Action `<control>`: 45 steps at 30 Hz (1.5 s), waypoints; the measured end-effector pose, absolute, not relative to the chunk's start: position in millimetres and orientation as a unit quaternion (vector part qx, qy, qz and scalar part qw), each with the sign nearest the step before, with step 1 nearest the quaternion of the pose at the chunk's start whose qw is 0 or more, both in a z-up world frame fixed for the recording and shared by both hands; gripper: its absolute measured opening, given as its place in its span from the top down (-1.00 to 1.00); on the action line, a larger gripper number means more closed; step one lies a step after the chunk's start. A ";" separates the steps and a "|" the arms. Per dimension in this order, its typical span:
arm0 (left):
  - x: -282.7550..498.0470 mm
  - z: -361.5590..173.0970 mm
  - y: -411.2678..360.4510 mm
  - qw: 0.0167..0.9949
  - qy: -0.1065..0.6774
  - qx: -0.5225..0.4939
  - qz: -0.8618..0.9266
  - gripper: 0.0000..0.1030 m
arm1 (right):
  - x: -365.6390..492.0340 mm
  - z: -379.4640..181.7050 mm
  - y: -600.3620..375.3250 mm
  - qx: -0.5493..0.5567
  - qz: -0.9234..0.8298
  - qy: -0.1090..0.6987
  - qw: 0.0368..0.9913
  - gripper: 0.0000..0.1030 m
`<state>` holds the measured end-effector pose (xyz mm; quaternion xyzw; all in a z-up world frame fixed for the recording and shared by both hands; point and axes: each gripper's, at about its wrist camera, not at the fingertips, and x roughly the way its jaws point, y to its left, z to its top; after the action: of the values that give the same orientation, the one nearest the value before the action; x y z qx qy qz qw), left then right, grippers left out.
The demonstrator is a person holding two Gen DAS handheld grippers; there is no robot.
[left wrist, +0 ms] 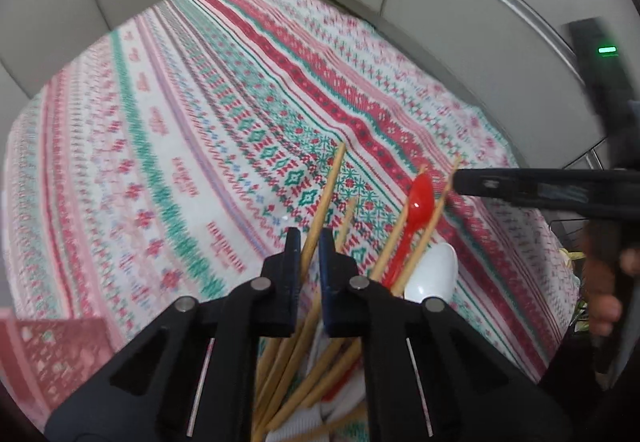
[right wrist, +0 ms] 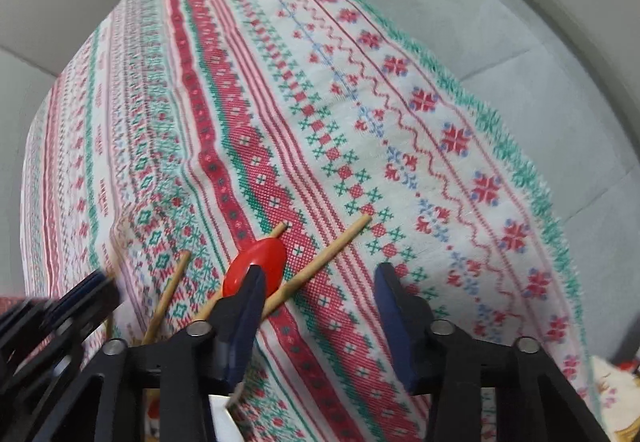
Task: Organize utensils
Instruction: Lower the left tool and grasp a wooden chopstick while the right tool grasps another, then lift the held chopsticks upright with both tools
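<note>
1. Left wrist view: left gripper (left wrist: pixel 309 242), jaws nearly closed, pinches one chopstick (left wrist: pixel 326 193) from the near pile to sort it; red spoon (left wrist: pixel 418 203) lies to its right.
2. Right wrist view: right gripper (right wrist: pixel 320 282), half open and empty, straddles a chopstick (right wrist: pixel 332 248) beside the red spoon (right wrist: pixel 256 266) on the tablecloth (right wrist: pixel 360 121).

Wooden chopsticks (left wrist: pixel 320 209) fanned upright in a bunch, red plastic spoon (left wrist: pixel 418 203) and white spoon (left wrist: pixel 434 278) among them
</note>
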<state>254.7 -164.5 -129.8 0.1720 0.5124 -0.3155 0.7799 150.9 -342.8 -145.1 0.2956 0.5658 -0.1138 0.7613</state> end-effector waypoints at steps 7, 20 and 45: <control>208.3 -76.4 -137.2 0.816 0.470 0.162 -0.296 0.82 | 160.7 -154.9 -342.4 0.297 -0.157 0.549 0.766 0.45; 162.6 -35.0 -89.6 0.871 0.416 0.108 -0.238 0.83 | 147.4 -154.7 -347.2 0.334 -0.175 0.507 0.775 1.00; 138.8 9.6 8.1 0.904 0.347 -0.060 -0.244 0.88 | 124.6 -106.9 -341.7 0.336 -0.128 0.494 0.791 0.23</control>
<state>138.8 8.1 9.6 -0.0602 0.3468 -0.2443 0.9036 124.6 -341.7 -106.9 0.3361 0.4944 -0.1279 0.7913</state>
